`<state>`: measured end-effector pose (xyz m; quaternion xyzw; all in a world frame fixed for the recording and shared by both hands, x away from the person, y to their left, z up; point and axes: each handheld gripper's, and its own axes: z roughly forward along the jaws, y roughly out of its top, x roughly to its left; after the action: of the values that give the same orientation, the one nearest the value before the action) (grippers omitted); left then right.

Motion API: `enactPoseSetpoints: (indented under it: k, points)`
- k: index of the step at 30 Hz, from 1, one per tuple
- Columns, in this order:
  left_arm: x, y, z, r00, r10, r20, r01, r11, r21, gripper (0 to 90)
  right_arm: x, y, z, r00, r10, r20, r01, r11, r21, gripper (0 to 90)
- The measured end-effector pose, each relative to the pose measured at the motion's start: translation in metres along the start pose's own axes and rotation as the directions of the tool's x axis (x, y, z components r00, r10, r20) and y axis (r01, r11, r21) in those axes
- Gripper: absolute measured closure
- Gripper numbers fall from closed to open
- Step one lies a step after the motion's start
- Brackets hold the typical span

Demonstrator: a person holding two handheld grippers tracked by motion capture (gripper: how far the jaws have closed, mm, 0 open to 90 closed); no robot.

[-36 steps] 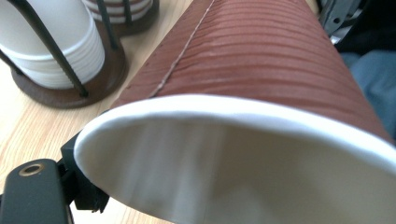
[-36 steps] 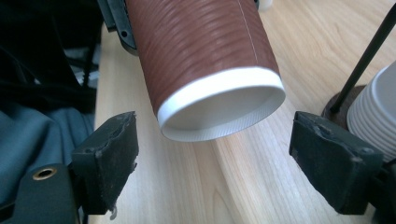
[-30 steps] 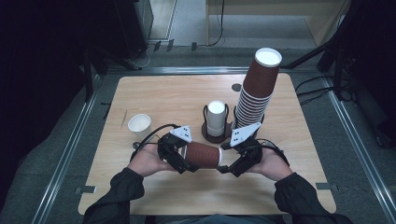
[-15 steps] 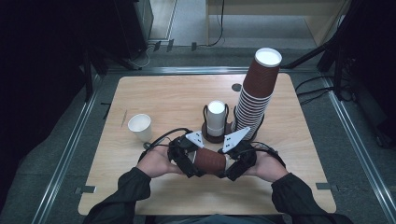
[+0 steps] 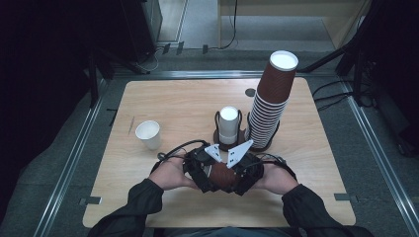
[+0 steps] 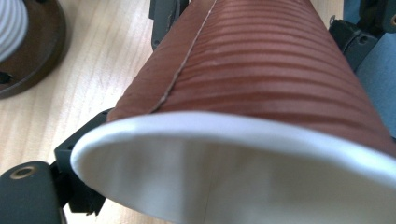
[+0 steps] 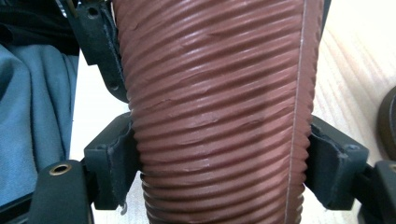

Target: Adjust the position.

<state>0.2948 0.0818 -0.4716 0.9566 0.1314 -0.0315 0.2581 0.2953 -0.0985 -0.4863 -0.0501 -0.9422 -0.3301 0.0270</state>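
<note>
A brown ribbed paper cup (image 5: 223, 176) (image 6: 261, 70) (image 7: 219, 107) is held above the table's front middle between both grippers. My left gripper (image 5: 208, 172) is at the cup's white-lined rim, with one black jaw against the outer wall; its other jaw is hidden. Its jaws have just been opening a little, with the rim wall still between them. My right gripper (image 5: 240, 176) (image 7: 219, 172) straddles the cup's body, and its pads (image 7: 122, 163) press on both sides. Its jaws have just been closing on the cup.
A tall leaning stack of brown cups (image 5: 269, 111) stands behind on the right. Next to it a white ribbed cup (image 5: 229, 123) sits in a dark round holder (image 5: 223, 146) (image 6: 32, 56). A lone white cup (image 5: 148, 134) stands at the left on the wooden table (image 5: 178, 98).
Both hands have drawn closer together and slid toward the table's front edge with the brown cup between them. The cup now looks shorter between the grippers.
</note>
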Motion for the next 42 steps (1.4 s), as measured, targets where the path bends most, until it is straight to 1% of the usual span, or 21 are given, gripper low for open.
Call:
enactPoseSetpoints:
  k: [5,6,9,10,11,12,14,17,18,21,22,25,28,32,34,35,37,38,39,41,42]
  points:
    - [0.002,-0.002,-0.003,0.9998,-0.016,0.008,0.016,0.9993,-0.033,1.0,0.001,0.000,-0.002,1.0000,-0.001,0.004,0.001,1.000,0.000,20.9]
    - [0.003,-0.004,-0.007,0.9990,-0.035,0.026,0.037,0.9983,-0.045,1.0,-0.001,-0.001,-0.004,0.9999,-0.003,0.010,0.004,1.000,-0.002,20.9]
    - [0.005,-0.007,-0.010,0.9990,-0.040,0.020,0.042,0.9970,-0.066,0.2,-0.001,-0.002,-0.007,1.0000,0.001,0.010,-0.001,1.000,-0.016,20.8]
    - [0.005,-0.009,-0.013,0.9992,-0.039,0.010,0.040,0.9956,-0.085,0.2,-0.002,-0.003,-0.008,1.0000,-0.001,0.006,0.002,1.000,-0.027,20.8]
    - [0.006,-0.011,-0.014,0.9991,-0.040,0.014,0.042,0.9946,-0.095,0.1,-0.003,-0.003,-0.010,1.0000,-0.002,0.007,0.002,0.999,-0.042,20.8]
    - [0.006,-0.013,-0.017,0.9992,-0.041,0.002,0.041,0.9930,-0.111,0.1,-0.004,-0.004,-0.012,0.9999,0.001,0.013,0.000,0.999,-0.052,20.8]
    - [0.006,-0.015,-0.019,0.9988,-0.048,-0.001,0.048,0.9910,-0.125,0.1,-0.004,-0.005,-0.014,0.9998,0.004,0.017,-0.003,0.998,-0.063,20.8]
    - [0.007,-0.018,-0.021,0.9988,-0.047,0.011,0.048,0.9905,-0.129,0.1,-0.006,-0.006,-0.017,0.9997,0.013,0.022,-0.012,0.997,-0.074,20.8]
    - [0.008,-0.020,-0.022,0.9984,-0.055,0.016,0.057,0.9899,-0.130,0.1,-0.007,-0.007,-0.020,0.9992,0.028,0.027,-0.025,0.996,-0.091,20.7]
    - [0.009,-0.022,-0.022,0.9980,-0.062,0.008,0.063,0.9885,-0.138,0.1,-0.009,-0.010,-0.026,0.9983,0.046,0.036,-0.042,0.993,-0.115,20.7]
    - [0.009,-0.023,-0.024,0.9981,-0.061,0.009,0.062,0.9858,-0.156,0.1,-0.009,-0.010,-0.027,0.9984,0.044,0.035,-0.040,0.992,-0.124,20.8]
    - [0.010,-0.024,-0.024,0.9975,-0.071,0.000,0.070,0.9830,-0.170,0.1,-0.011,-0.012,-0.031,0.9977,0.056,0.037,-0.051,0.989,-0.138,20.7]
    - [0.012,-0.025,-0.025,0.9966,-0.083,0.007,0.083,0.9799,-0.181,0.2,-0.012,-0.014,-0.032,0.9966,0.068,0.045,-0.061,0.988,-0.145,20.7]
    - [0.012,-0.028,-0.026,0.9951,-0.098,0.013,0.098,0.9725,-0.211,0.2,-0.013,-0.015,-0.034,0.9966,0.068,0.046,-0.060,0.986,-0.156,20.7]
    - [0.014,-0.029,-0.027,0.9944,-0.106,0.008,0.105,0.9689,-0.224,0.2,-0.015,-0.016,-0.036,0.9955,0.085,0.042,-0.076,0.981,-0.180,20.8]
    - [0.014,-0.029,-0.027,0.9944,-0.106,0.008,0.105,0.9689,-0.224,0.1,-0.015,-0.017,-0.037,0.9945,0.097,0.040,-0.088,0.976,-0.198,20.7]
    - [0.015,-0.031,-0.030,0.9929,-0.118,0.016,0.118,0.9626,-0.244,0.2,-0.015,-0.017,-0.039,0.9948,0.095,0.037,-0.086,0.975,-0.204,20.7]
    - [0.015,-0.031,-0.030,0.9929,-0.118,0.016,0.118,0.9626,-0.244,0.2,-0.015,-0.018,-0.039,0.9949,0.097,0.025,-0.090,0.973,-0.213,20.7]
    - [0.015,-0.032,-0.030,0.9931,-0.115,0.022,0.117,0.9587,-0.259,0.2,-0.015,-0.017,-0.039,0.9946,0.102,0.017,-0.095,0.969,-0.229,20.8]
    - [0.016,-0.031,-0.030,0.9931,-0.113,0.029,0.117,0.9581,-0.261,0.2,-0.015,-0.017,-0.039,0.9946,0.103,0.014,-0.097,0.967,-0.236,20.8]
    - [0.015,-0.031,-0.030,0.9932,-0.114,0.024,0.116,0.9561,-0.269,0.2,-0.016,-0.016,-0.037,0.9939,0.111,0.000,-0.107,0.960,-0.259,20.8]
